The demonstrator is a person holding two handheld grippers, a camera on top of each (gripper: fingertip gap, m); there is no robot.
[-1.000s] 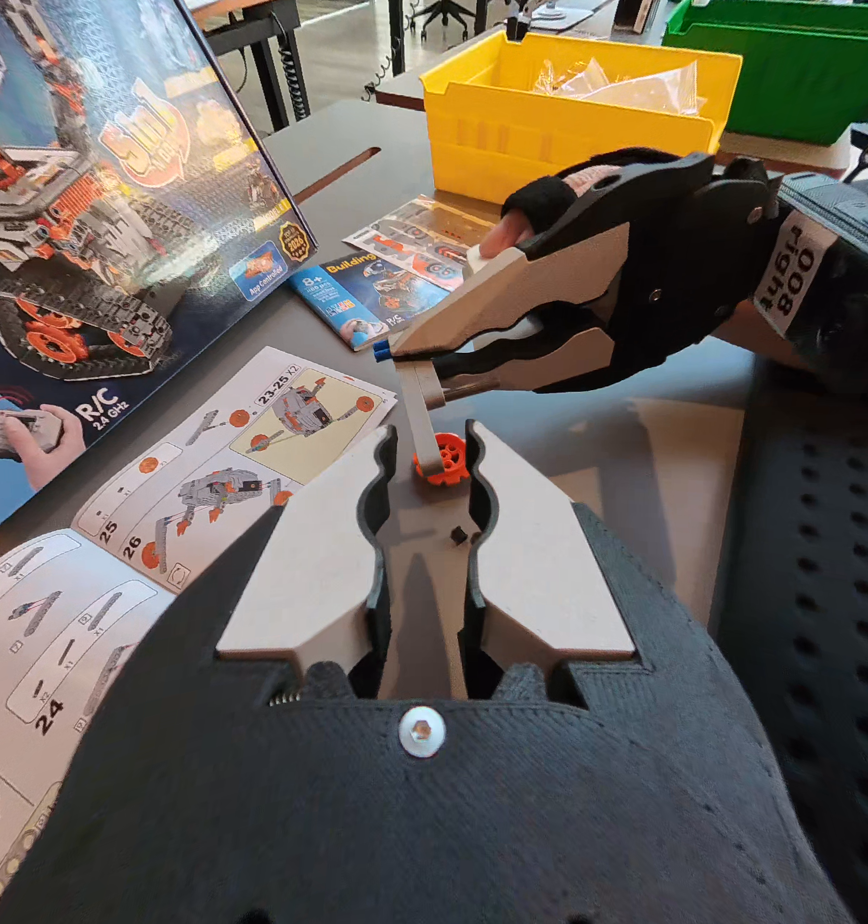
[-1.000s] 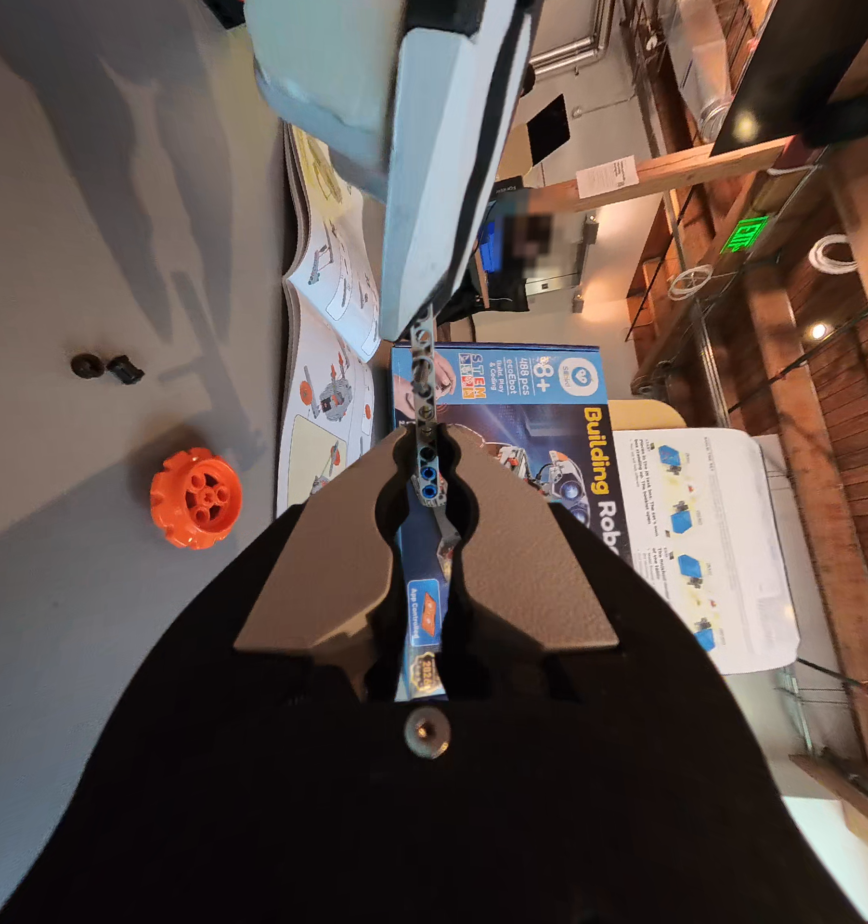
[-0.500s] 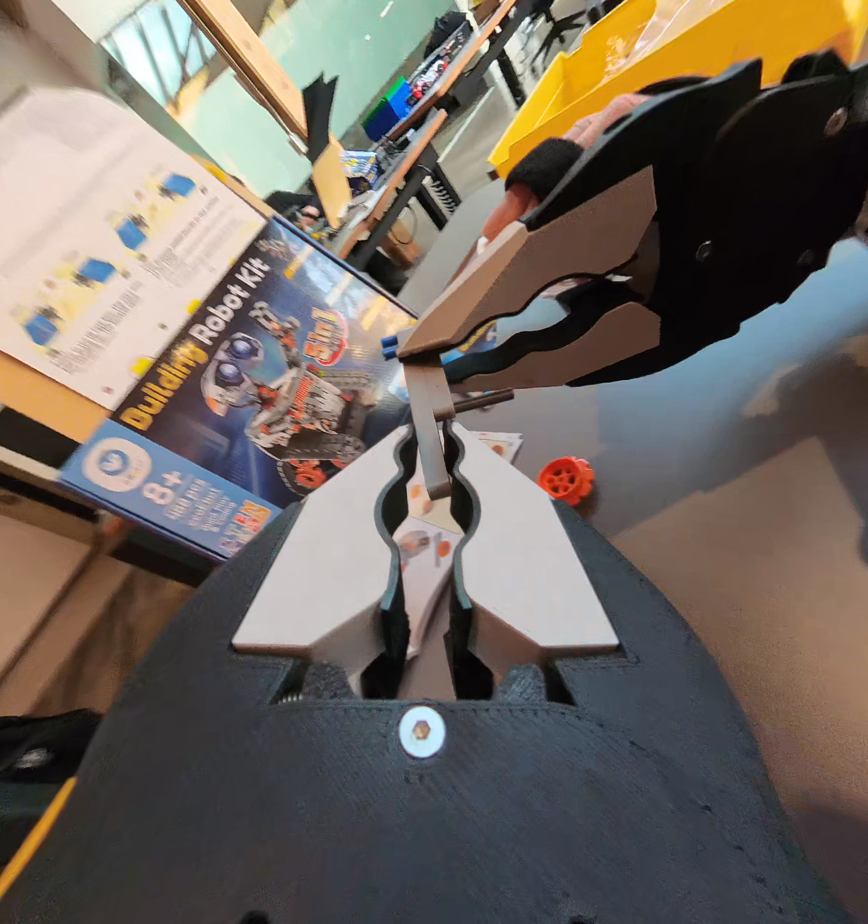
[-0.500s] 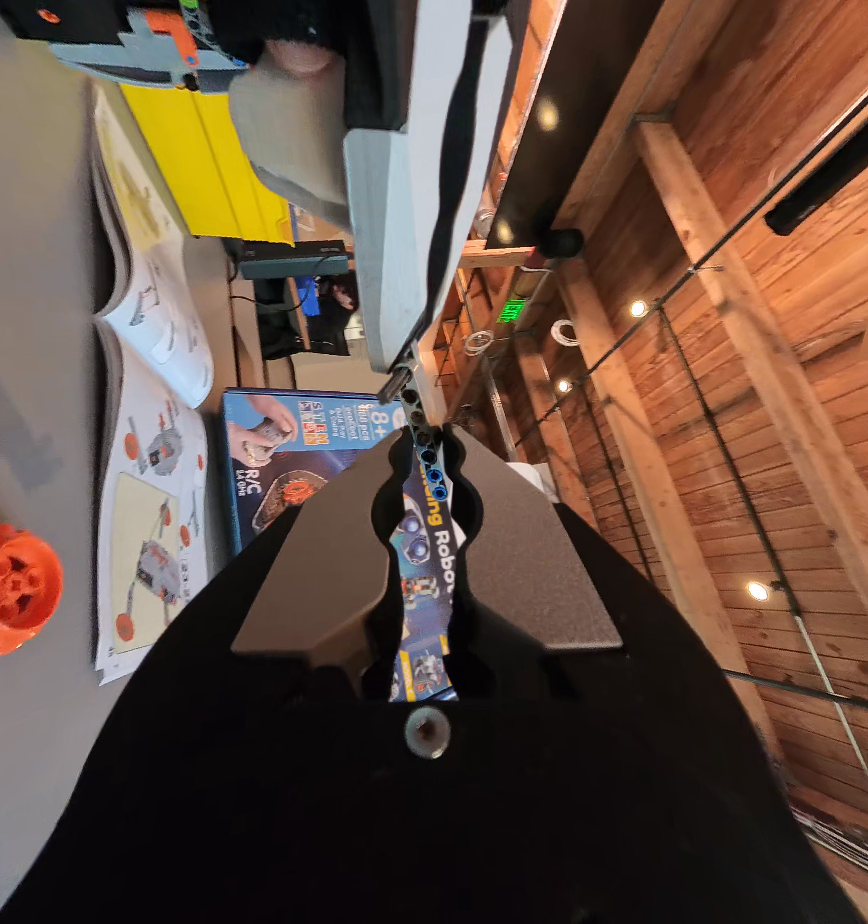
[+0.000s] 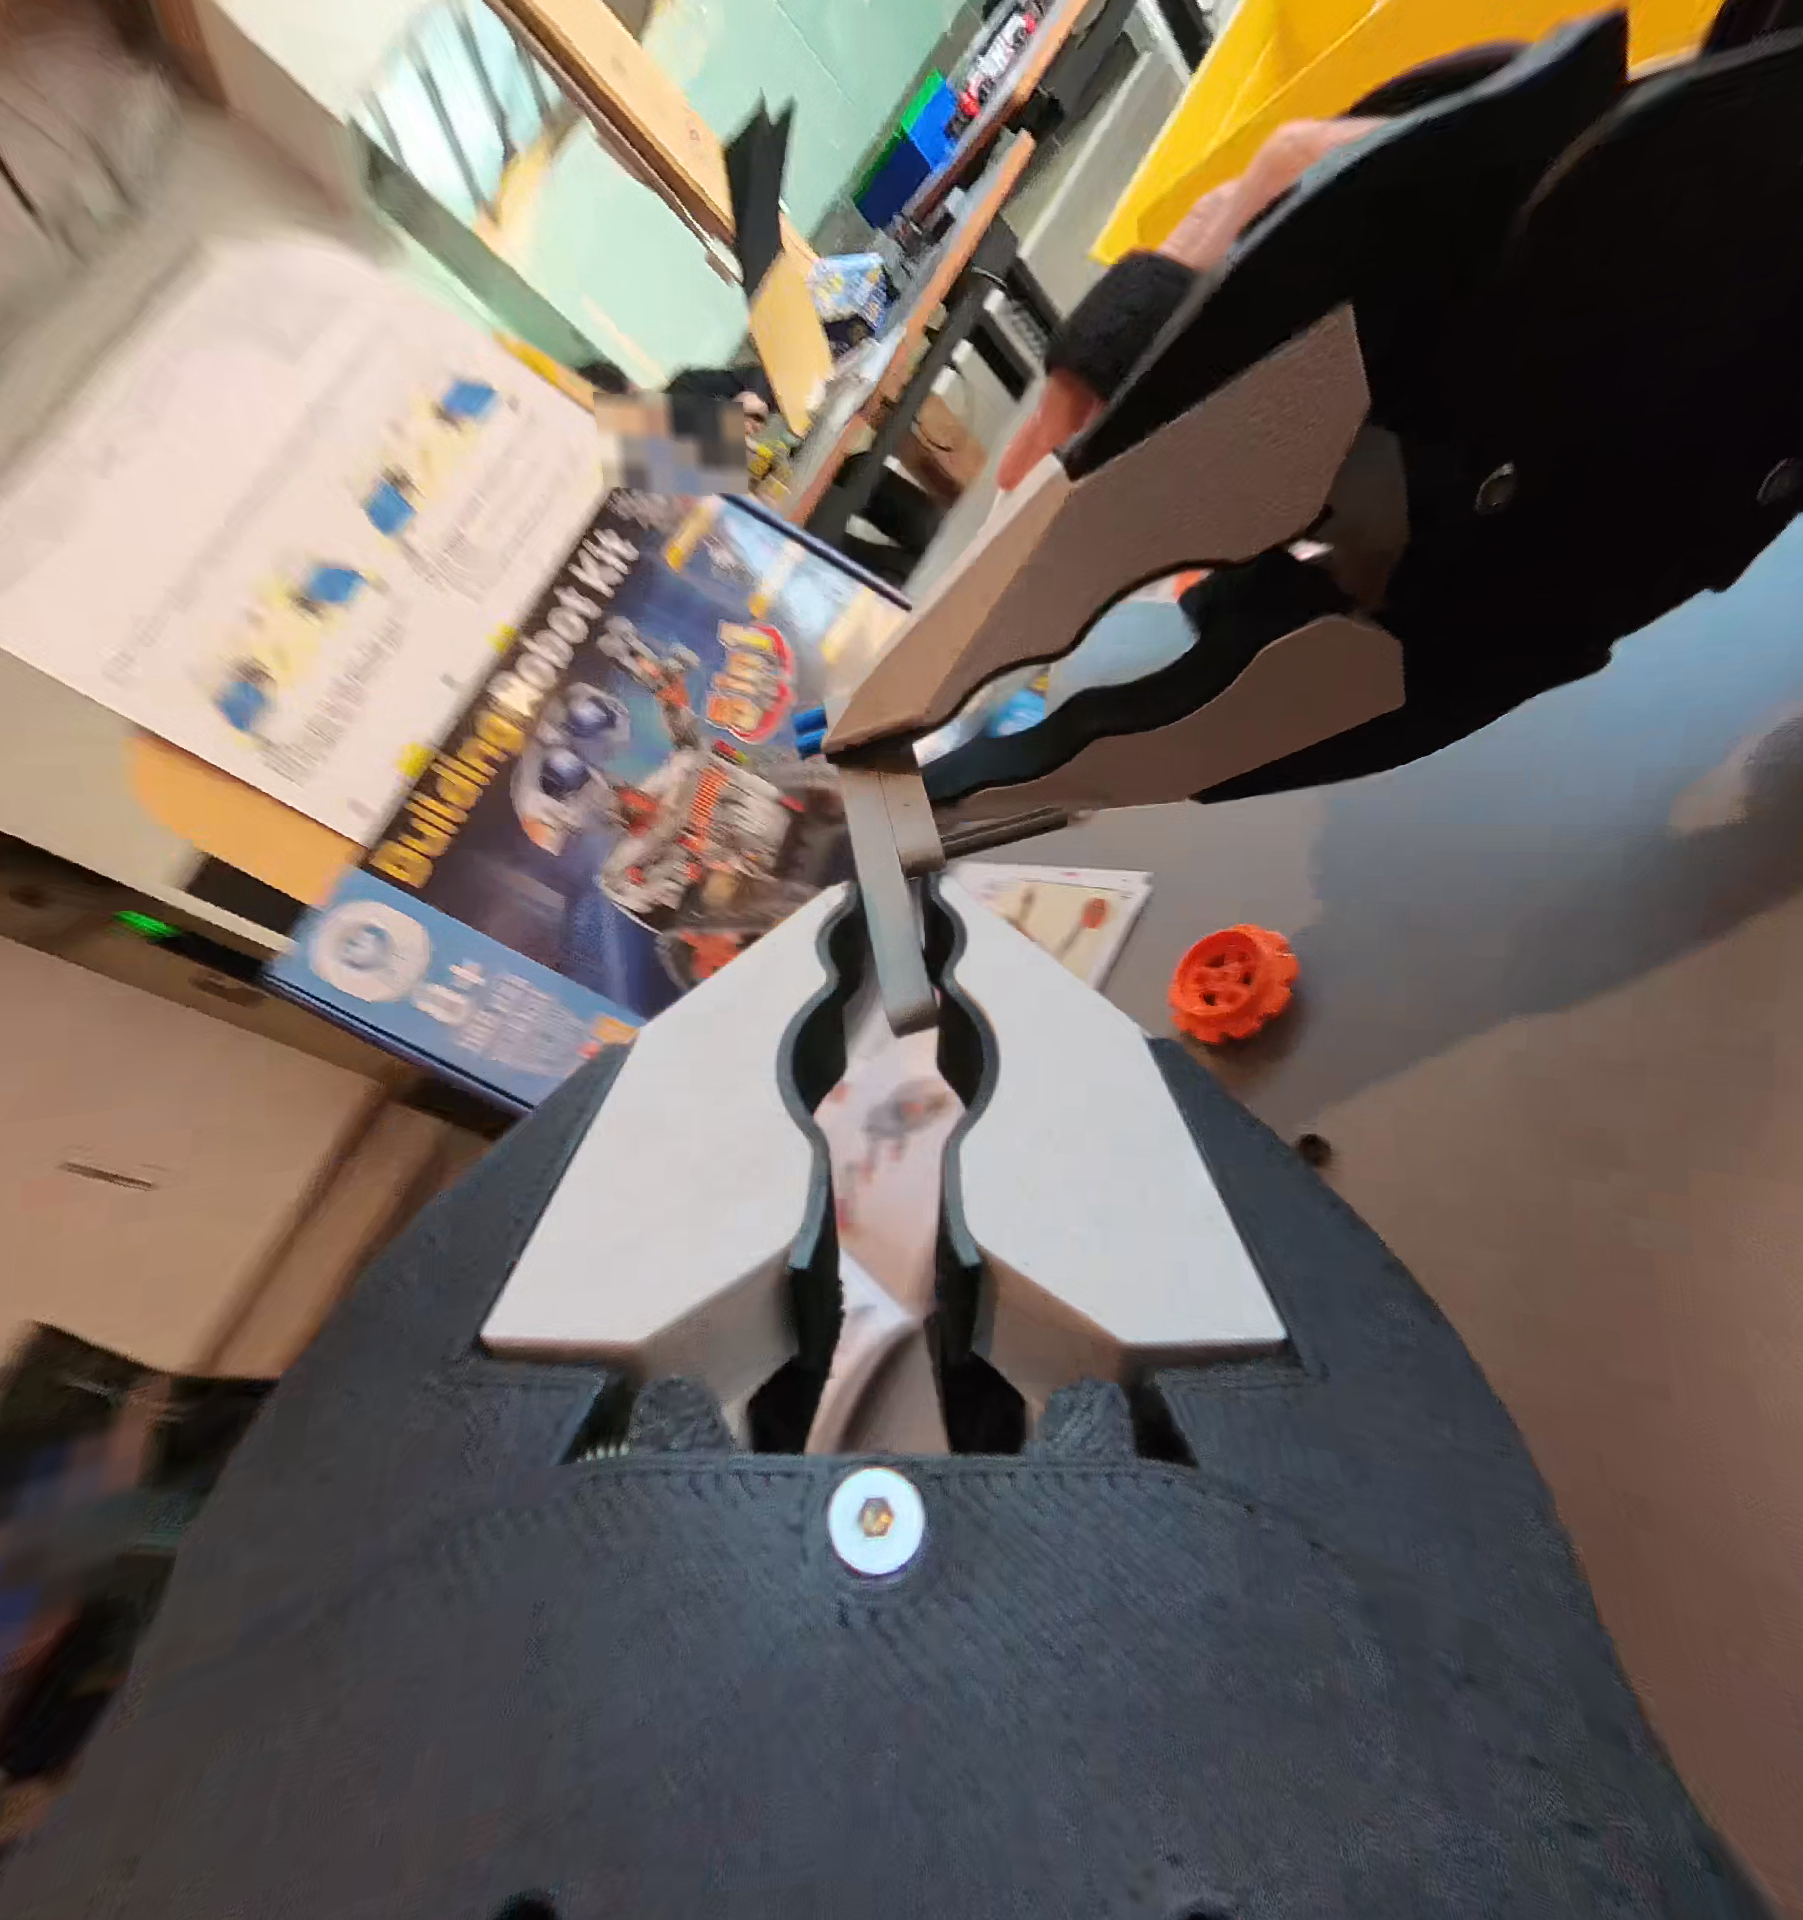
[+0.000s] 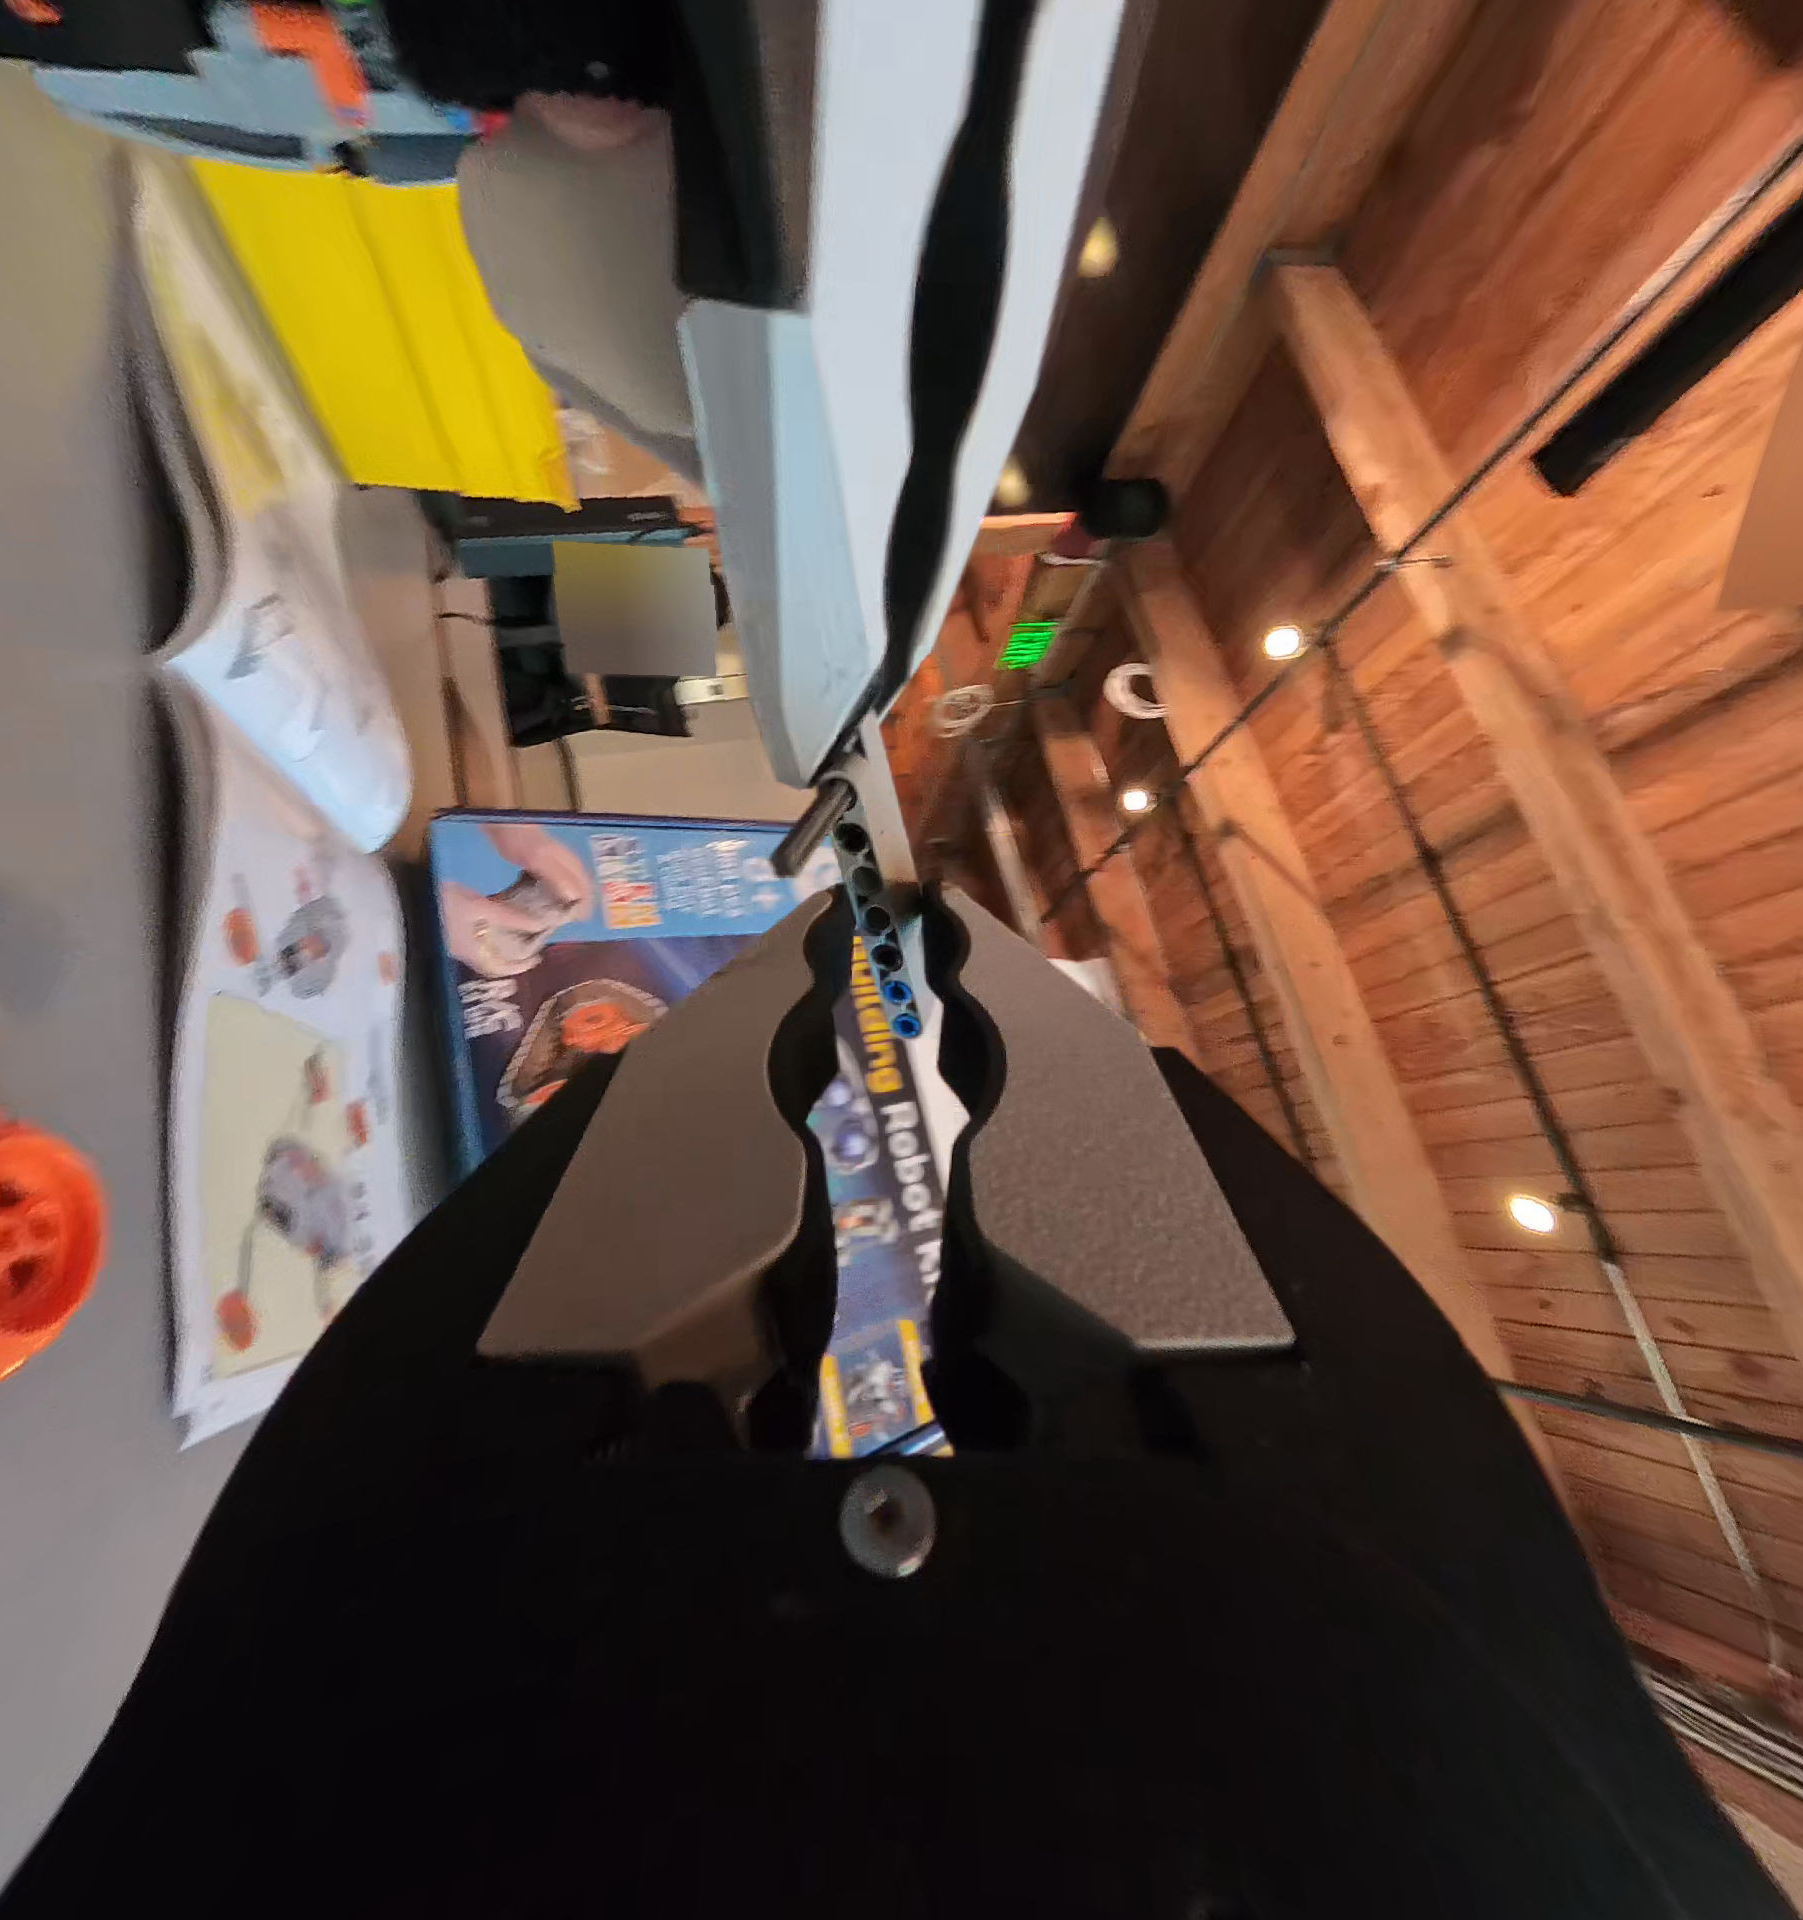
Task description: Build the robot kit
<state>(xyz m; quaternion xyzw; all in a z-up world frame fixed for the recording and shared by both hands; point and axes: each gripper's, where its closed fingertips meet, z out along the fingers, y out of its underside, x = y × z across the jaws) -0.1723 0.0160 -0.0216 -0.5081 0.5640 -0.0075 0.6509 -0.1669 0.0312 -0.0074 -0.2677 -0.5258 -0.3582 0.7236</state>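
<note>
We hold a grey holed beam (image 5: 892, 914) between both grippers above the tabletop (image 5: 1499, 1195). Our left gripper (image 5: 889, 940) has jaws clamped on its near end; our right gripper (image 6: 881, 940) has jaws clamped on the far end. Its long axis runs between the two grippers. A yellow bin (image 6: 388, 343) stands behind, contents unclear.
</note>
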